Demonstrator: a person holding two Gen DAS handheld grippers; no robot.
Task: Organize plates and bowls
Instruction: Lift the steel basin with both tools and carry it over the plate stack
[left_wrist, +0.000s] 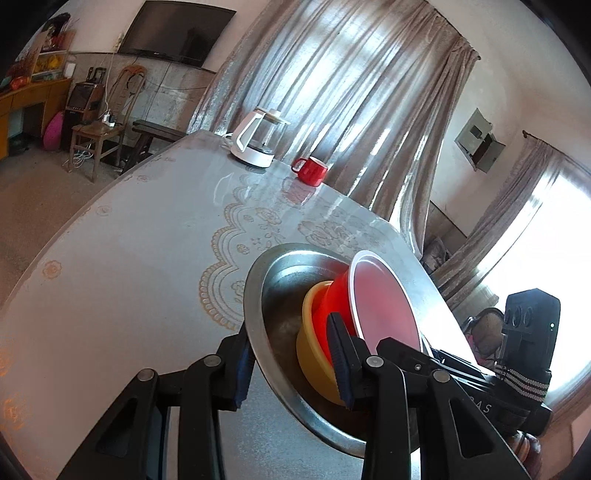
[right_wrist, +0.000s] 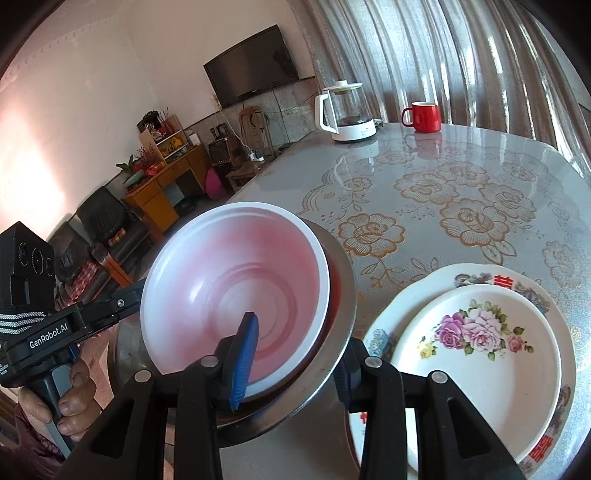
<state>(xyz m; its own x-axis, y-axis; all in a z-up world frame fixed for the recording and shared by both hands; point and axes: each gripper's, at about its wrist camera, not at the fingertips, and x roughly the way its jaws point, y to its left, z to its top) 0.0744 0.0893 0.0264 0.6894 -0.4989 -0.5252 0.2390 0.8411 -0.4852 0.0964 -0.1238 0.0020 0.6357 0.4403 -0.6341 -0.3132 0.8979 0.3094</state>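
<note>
A sitting room holds long pale curtains (left_wrist: 354, 103), one wall-mounted television (right_wrist: 255, 66), a wooden sideboard (right_wrist: 162, 192) and dark armchairs (right_wrist: 107, 225). One round table (right_wrist: 461, 177) under a glossy grey cloth with gold rose print carries the dishes. On its near right edge sit two plates stacked: a large scalloped plate (right_wrist: 480, 275) with a smaller rose-painted plate (right_wrist: 480, 354) on it. Beside them, tilted above the table, is one steel basin (left_wrist: 258, 295) holding two nested bowls: a yellow bowl (left_wrist: 314, 354) and, inside it, a red bowl (right_wrist: 236, 288) with a white interior. The left gripper (left_wrist: 291, 365) pinches the basin's rim on one side; the right gripper (right_wrist: 291, 362) pinches the opposite rim. At the far edge stand one glass kettle (right_wrist: 347, 110) and one red mug (right_wrist: 424, 114).
</note>
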